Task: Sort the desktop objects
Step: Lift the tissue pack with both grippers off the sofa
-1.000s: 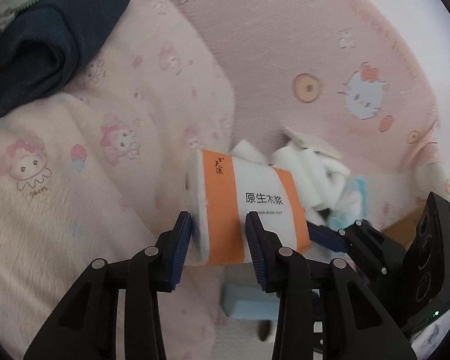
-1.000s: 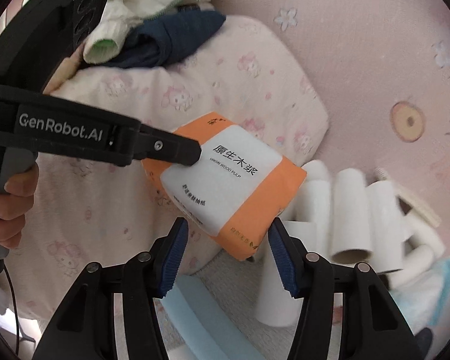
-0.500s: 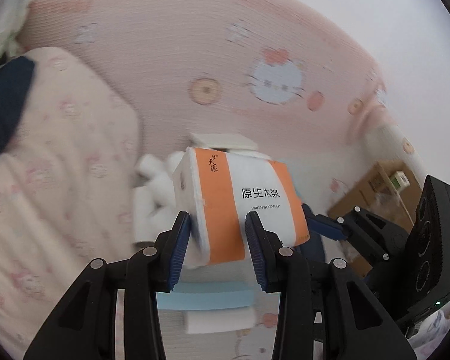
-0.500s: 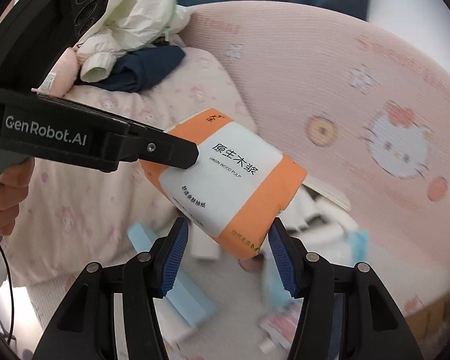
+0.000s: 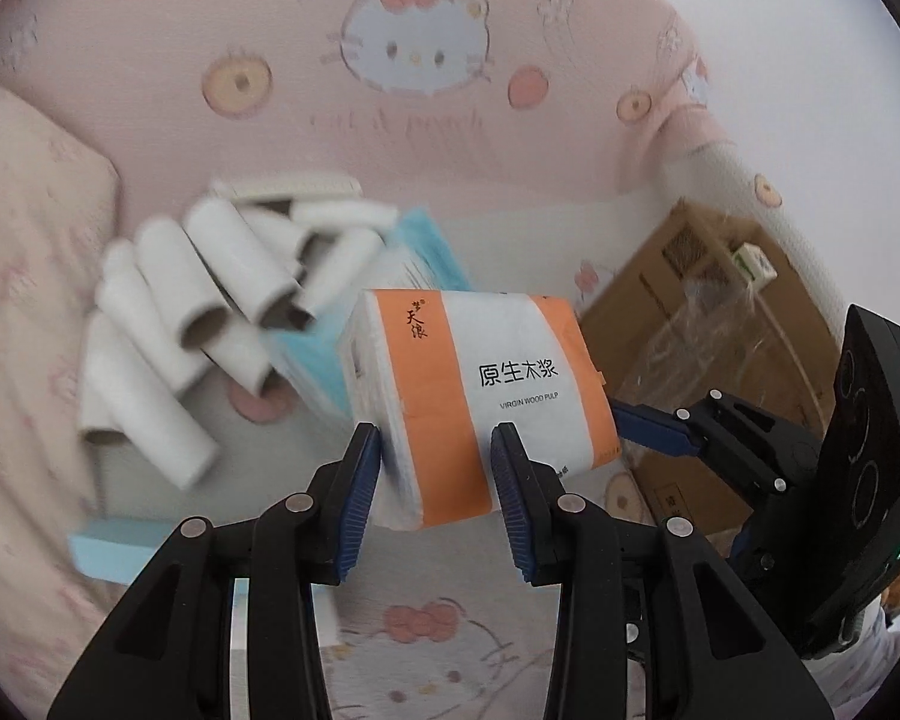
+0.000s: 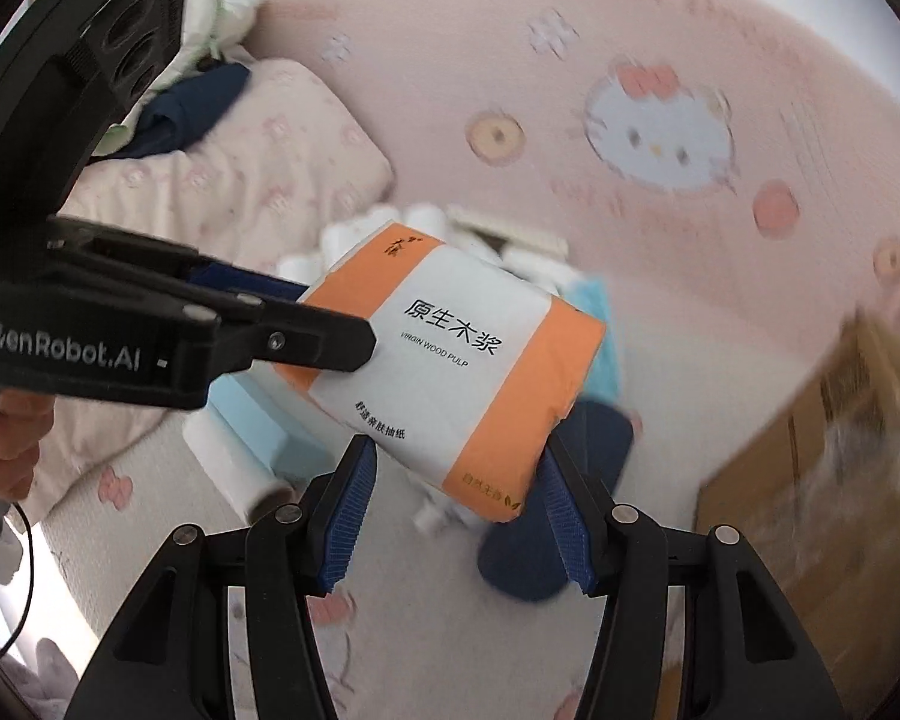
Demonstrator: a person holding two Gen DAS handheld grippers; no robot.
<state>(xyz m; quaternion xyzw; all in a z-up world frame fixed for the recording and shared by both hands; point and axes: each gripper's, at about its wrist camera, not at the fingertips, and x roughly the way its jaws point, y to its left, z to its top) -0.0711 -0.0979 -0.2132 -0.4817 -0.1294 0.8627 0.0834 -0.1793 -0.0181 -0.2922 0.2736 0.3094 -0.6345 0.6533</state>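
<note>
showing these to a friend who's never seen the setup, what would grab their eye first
The orange-and-white tissue pack stands out first, held in mid-air in the centre, with the left gripper and the right gripper each clamped on an end. Next comes the pile of empty cardboard tubes lying on the pink cartoon-cat blanket to the left in the left wrist view. A cardboard box sits at the right.

Pink cat-print bedding behind; navy garment on pillow; cardboard box at right.
</note>
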